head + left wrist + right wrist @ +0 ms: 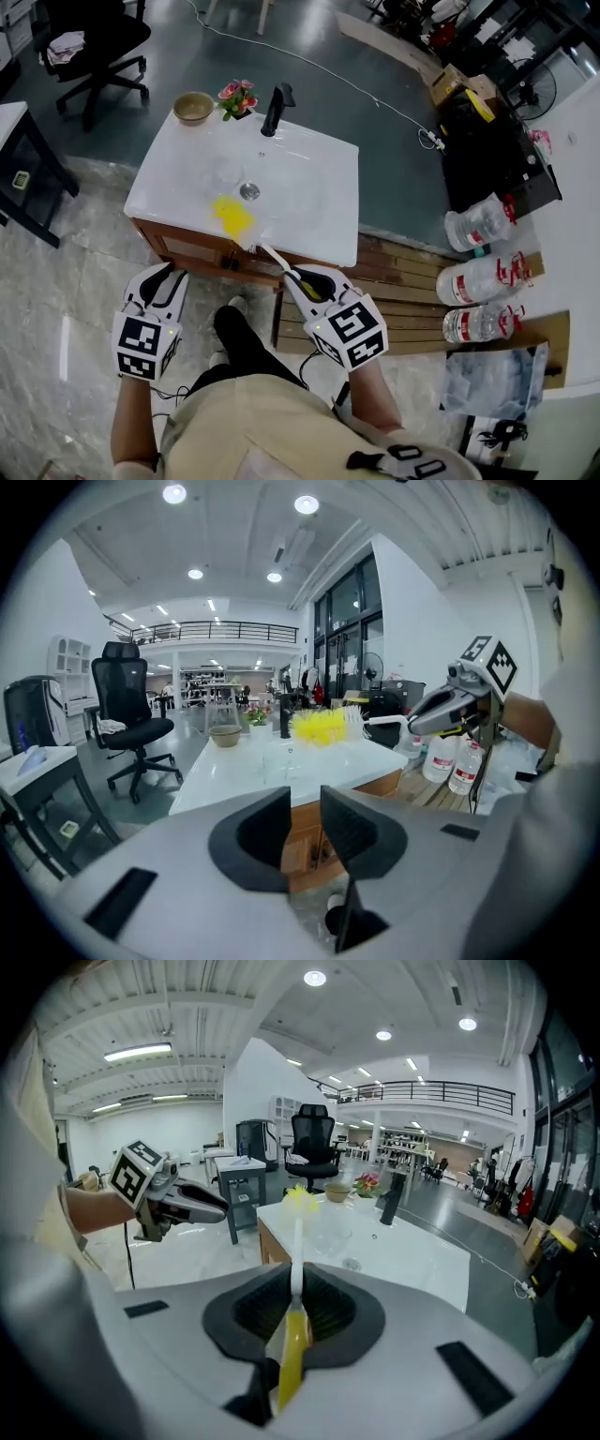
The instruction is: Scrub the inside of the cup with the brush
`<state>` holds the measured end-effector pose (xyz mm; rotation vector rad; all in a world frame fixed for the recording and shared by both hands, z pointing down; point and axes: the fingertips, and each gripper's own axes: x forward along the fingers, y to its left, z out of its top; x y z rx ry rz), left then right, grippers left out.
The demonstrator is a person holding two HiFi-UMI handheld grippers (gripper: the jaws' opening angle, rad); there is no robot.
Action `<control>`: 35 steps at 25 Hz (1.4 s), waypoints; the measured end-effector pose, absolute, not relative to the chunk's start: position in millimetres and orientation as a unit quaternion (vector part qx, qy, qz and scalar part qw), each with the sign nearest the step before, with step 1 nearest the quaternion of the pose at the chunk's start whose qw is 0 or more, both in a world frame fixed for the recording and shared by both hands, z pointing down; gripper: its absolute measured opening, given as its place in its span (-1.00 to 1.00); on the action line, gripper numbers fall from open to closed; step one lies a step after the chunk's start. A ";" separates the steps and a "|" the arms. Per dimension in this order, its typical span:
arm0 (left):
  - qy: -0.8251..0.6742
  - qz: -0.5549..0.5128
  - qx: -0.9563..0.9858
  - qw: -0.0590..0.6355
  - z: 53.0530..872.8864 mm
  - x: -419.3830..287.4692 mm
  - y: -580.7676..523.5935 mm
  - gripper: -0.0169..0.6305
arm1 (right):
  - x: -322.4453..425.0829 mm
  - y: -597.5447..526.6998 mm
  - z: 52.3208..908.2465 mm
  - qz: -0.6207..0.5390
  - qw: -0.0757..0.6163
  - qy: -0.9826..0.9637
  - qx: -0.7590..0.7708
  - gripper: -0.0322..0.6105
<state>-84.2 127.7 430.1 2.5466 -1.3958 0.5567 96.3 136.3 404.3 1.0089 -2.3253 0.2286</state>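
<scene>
The head view looks steeply down from above the person onto the white counter [319, 178], a little ahead. Both gripper views sit low before its near edge, facing level across it toward the far black faucet [277, 108], which all three views share

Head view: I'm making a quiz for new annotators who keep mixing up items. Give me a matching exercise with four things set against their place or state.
1 brush
2 bowl
3 faucet
4 left gripper

A black, upright at the back edge of the sink
B jaws apart, nothing between them
C clamped in the right gripper
D on the sink's far left corner, beside the flowers

Pairs: 1-C, 2-D, 3-A, 4-B
</scene>
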 end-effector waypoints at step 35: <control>-0.398 0.432 0.808 0.045 523.4 -50.3 -109.9 -0.59 | 128.6 -71.6 455.9 0.026 0.447 -0.854 0.265 -0.75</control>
